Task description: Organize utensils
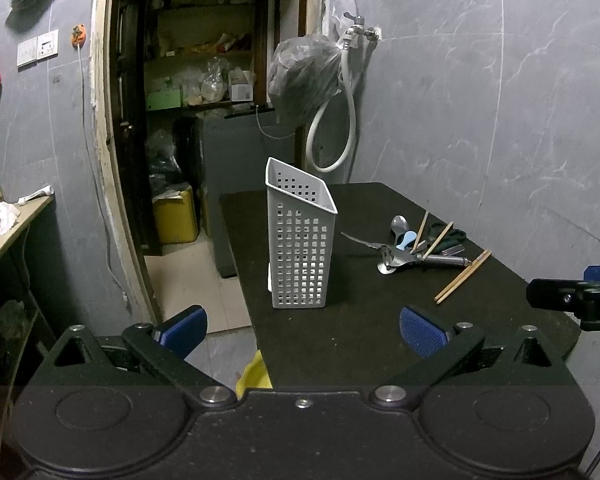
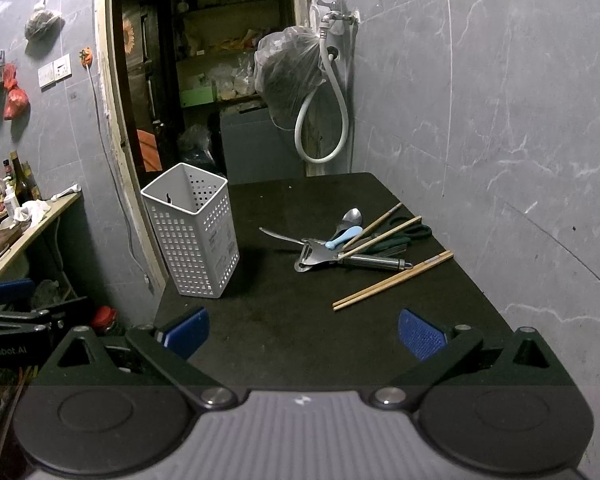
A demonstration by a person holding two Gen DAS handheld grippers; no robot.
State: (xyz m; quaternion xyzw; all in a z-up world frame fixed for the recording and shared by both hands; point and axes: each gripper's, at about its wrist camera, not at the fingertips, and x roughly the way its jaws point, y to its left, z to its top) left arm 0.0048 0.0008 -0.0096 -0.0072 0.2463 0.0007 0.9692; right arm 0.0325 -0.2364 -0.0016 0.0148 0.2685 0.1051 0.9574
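Black tabletop (image 2: 300, 320) — tangled utensil pile (image 2: 356, 244) overlapping, basket (image 2: 192, 240) interior hidden — both claws (image 1: 303, 332) (image 2: 303, 332) wide, empty.

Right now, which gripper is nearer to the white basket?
Left. The left gripper sits straight in front of the white basket. The right gripper faces the utensil pile, with the basket off to its left.

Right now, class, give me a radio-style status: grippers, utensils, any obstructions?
Left gripper open, empty. Right gripper open, empty. Utensil pile loose on black table; white holder upright, apparently empty. Nothing in the way.
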